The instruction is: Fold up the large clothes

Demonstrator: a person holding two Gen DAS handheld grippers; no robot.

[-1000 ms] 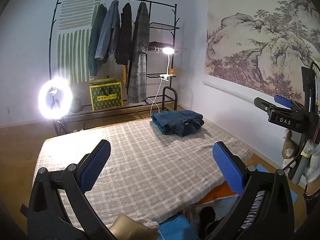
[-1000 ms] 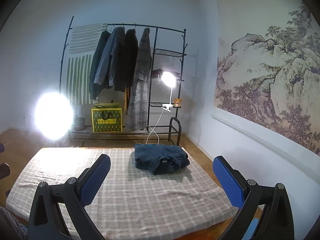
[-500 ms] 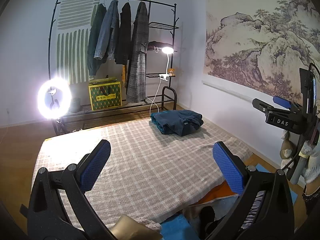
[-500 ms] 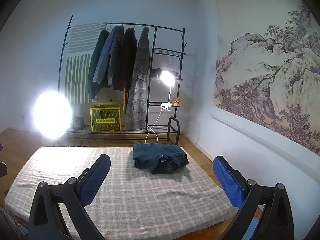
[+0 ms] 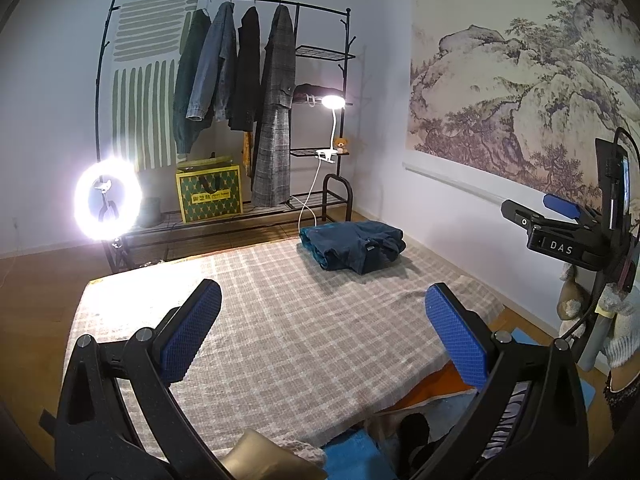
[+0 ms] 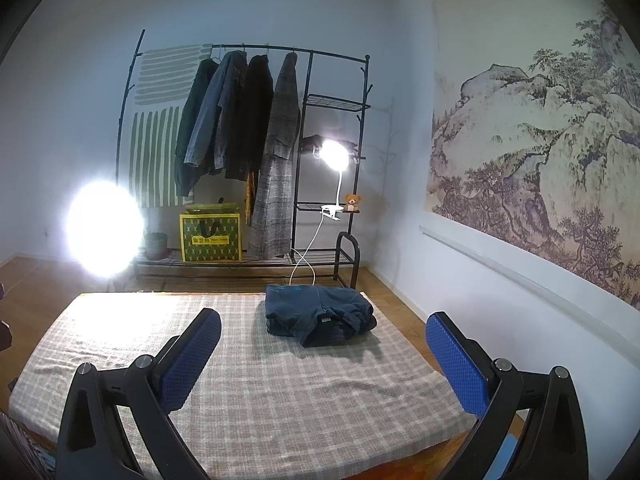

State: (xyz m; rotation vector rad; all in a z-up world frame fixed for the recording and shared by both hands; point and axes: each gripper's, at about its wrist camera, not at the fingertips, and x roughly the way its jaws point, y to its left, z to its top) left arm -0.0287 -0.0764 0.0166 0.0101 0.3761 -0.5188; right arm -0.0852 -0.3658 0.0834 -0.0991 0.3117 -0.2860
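Left wrist view: left gripper (image 5: 322, 332) low in the foreground, blue pads (image 5: 188, 336) spread wide, nothing between them, held above the near part of a checked cloth (image 5: 280, 320) covering the table. Folded dark blue garment (image 5: 354, 243) lying at the far right corner of the cloth, well apart from the pads. At the right edge, right gripper (image 5: 560, 220) held up in the air, seen side-on, marked DAS, fingers apart, empty. Behind the table, a black rack (image 5: 248, 112) hung with coats, a yellow-green bag (image 5: 209, 194) on its lower shelf, a lit clip lamp (image 5: 333, 102) on its right side, a glaring ring light (image 5: 107, 199) to the left. On the right wall, a landscape scroll (image 5: 520, 88). Below the near table edge, blue and orange items, not clear enough to name. Right wrist view: right gripper (image 6: 322, 356) with pads (image 6: 456, 364) spread wide, empty, above the near half of the cloth (image 6: 240, 392). Garment (image 6: 318, 314) folded at the far edge of the cloth, right of centre, collar label facing up, touching neither pad. Same rack (image 6: 248, 152), bag (image 6: 211, 236), lamp (image 6: 335, 154) and ring light (image 6: 105, 229) beyond, scroll (image 6: 540, 148) on the right wall.
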